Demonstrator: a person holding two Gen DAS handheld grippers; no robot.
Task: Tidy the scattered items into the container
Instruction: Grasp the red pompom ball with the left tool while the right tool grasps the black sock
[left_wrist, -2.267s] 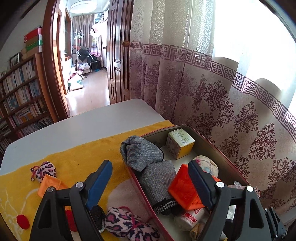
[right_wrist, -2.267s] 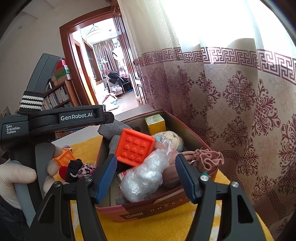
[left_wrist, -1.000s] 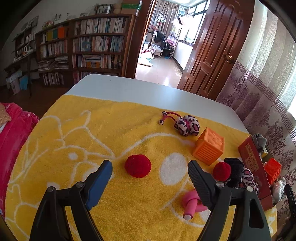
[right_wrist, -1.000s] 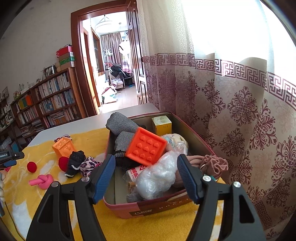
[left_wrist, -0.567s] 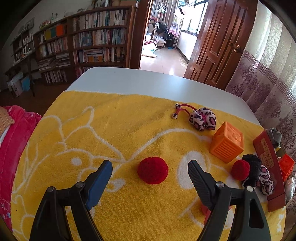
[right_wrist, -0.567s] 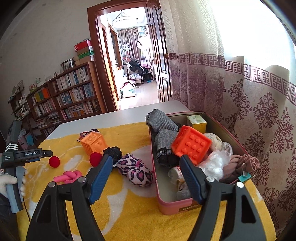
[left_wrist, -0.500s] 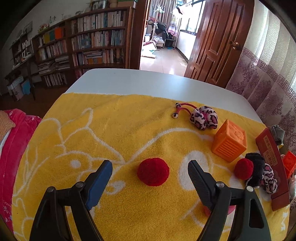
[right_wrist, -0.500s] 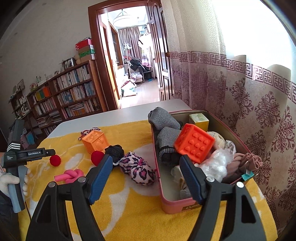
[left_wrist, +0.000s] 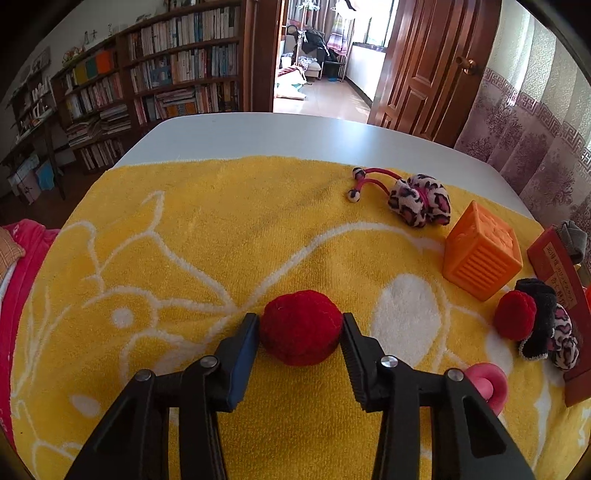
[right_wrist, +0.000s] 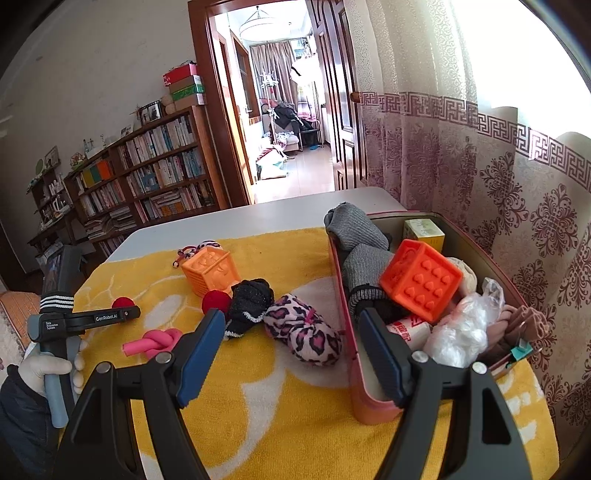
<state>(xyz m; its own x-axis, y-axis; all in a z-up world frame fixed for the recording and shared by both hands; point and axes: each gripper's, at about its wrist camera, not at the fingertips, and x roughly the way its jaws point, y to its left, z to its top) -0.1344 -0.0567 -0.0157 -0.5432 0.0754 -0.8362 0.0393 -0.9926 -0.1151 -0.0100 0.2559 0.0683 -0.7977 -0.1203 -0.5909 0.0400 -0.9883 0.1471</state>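
Nearest in the left wrist view, the left tool (left_wrist: 300, 325) is closing on the red pompom (left_wrist: 300, 326), which sits square between its jaws on the yellow towel (left_wrist: 184, 240), both pads touching its sides. The right tool (right_wrist: 291, 343) hangs released and empty, by the near end of the container (right_wrist: 364, 402). That red tin lies off to the right of the left tool, past the pink knot (left_wrist: 485, 382), the second red pompom (left_wrist: 515, 314) and the orange cube (left_wrist: 482, 253), so the carry should run rightward over them. The white table (left_wrist: 295, 134) shows beyond
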